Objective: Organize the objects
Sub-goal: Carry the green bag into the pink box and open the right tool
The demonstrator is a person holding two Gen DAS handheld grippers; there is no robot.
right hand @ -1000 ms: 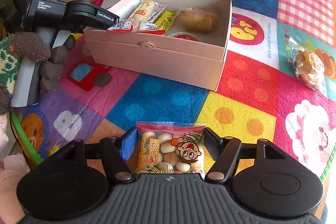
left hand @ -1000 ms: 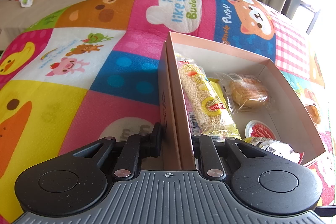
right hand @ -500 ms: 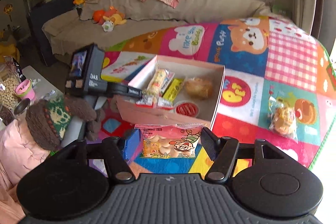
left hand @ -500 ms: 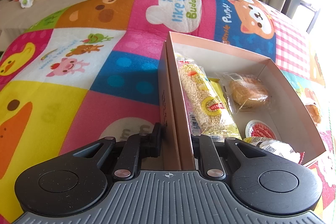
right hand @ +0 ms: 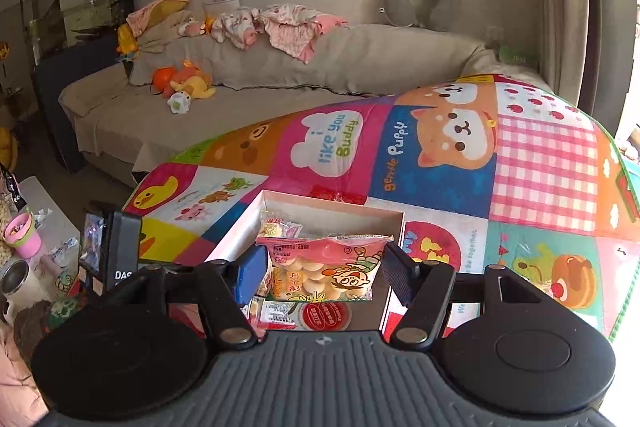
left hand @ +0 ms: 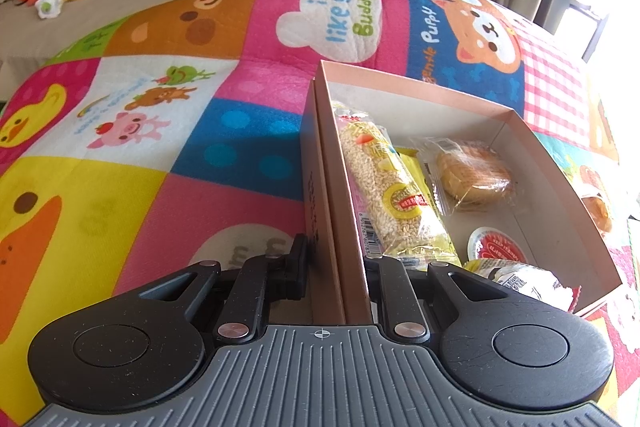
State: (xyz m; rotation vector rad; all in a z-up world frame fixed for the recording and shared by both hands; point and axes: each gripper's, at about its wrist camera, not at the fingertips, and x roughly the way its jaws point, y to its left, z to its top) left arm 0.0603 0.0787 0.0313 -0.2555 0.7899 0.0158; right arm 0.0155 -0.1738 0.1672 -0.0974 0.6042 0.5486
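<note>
Lift is what has just happened: my right claw, about half spread and clamped on both side edges of the biscuit packet, has carried it up off the play mat, where it sat a second ago, and now holds it in the air over the near end of the pink box. The packet hangs level between the pads, its printed face toward the camera. Straight below it, at six o'clock from the packet, I see the red-lidded cup on the box floor, and at twelve o'clock the other wrapped snacks. My left claw has not budged: nearly closed, it pinches the left wall of the box to steady it. Inside, from that wall toward three o'clock, lie the puffed rice bar, the wrapped bun and the cup. So the pickup is done and the transfer is nearly over; I judge what remains is lowering into the free floor and letting go. One wrapped pastry waits on the mat outside the far wall.
</note>
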